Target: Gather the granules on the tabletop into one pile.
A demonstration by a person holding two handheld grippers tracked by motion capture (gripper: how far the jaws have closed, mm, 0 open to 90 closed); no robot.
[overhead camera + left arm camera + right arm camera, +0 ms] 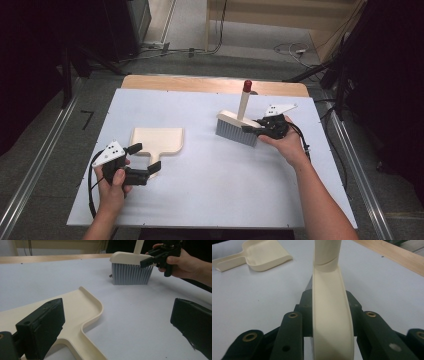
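Observation:
A cream dustpan (157,140) lies flat at the left of the white board. My left gripper (145,158) is open, and the pan's handle (80,345) lies between its jaws, close to the left one and far from the right one. A cream hand brush (237,129) with grey bristles (131,275) stands on its bristles at the right. Its handle rises to a red tip (247,85). My right gripper (255,129) is shut on the brush head (329,315) from the side, both pads pressing on the cream back. The dustpan (262,257) shows far off in the right gripper view.
The white board (210,190) lies on a wooden table whose edge (210,84) shows at the back. Metal rails (30,175) run along the floor on both sides. Cables (295,50) lie on the floor behind the table.

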